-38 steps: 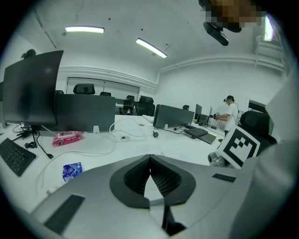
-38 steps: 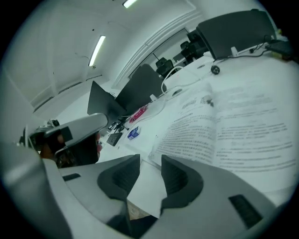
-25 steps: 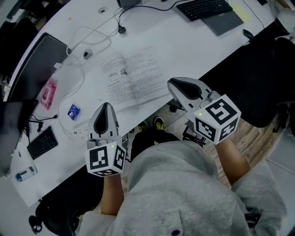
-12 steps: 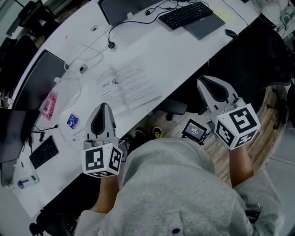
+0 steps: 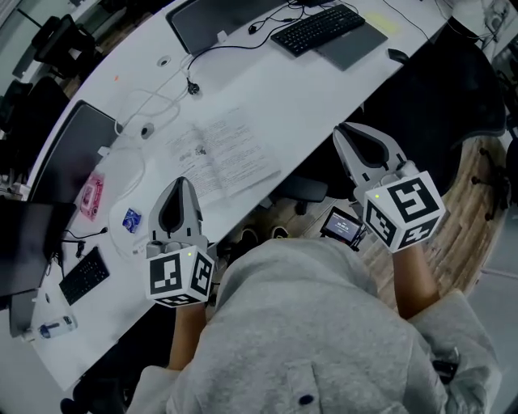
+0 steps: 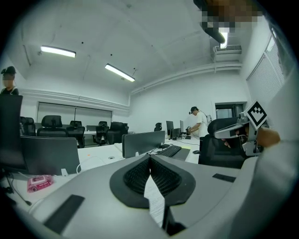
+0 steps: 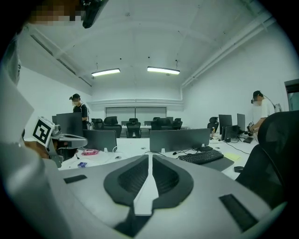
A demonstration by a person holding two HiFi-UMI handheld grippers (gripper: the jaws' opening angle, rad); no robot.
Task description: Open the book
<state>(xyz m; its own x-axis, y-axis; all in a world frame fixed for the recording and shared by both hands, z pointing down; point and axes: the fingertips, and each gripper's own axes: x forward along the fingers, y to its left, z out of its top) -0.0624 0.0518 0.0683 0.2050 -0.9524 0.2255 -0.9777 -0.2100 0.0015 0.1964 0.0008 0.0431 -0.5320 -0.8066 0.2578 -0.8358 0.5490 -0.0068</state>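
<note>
The book (image 5: pixel 222 154) lies open and flat on the white desk (image 5: pixel 307 81), its printed pages facing up. My left gripper (image 5: pixel 180 186) hangs over the desk's near edge, just this side of the book's left page, shut and empty. In the left gripper view its tips (image 6: pixel 149 158) meet, and a strip of the page (image 6: pixel 155 200) shows below them. My right gripper (image 5: pixel 340 129) is off the desk's edge, to the right of the book and over the dark chair. Its jaws (image 7: pixel 149 156) are shut with nothing between them.
A black keyboard (image 5: pixel 317 28) and a dark monitor (image 5: pixel 218 16) stand at the back. A white cable (image 5: pixel 154 101), a pink pack (image 5: pixel 87 196), a blue packet (image 5: pixel 130 220) and a small keyboard (image 5: pixel 83 276) lie left. A black chair (image 5: pixel 437 89) stands right. People stand in the background.
Both grippers have lifted back from the book. The right one has swung right, off the book's corner and past the desk edge. The book stays open and still.
</note>
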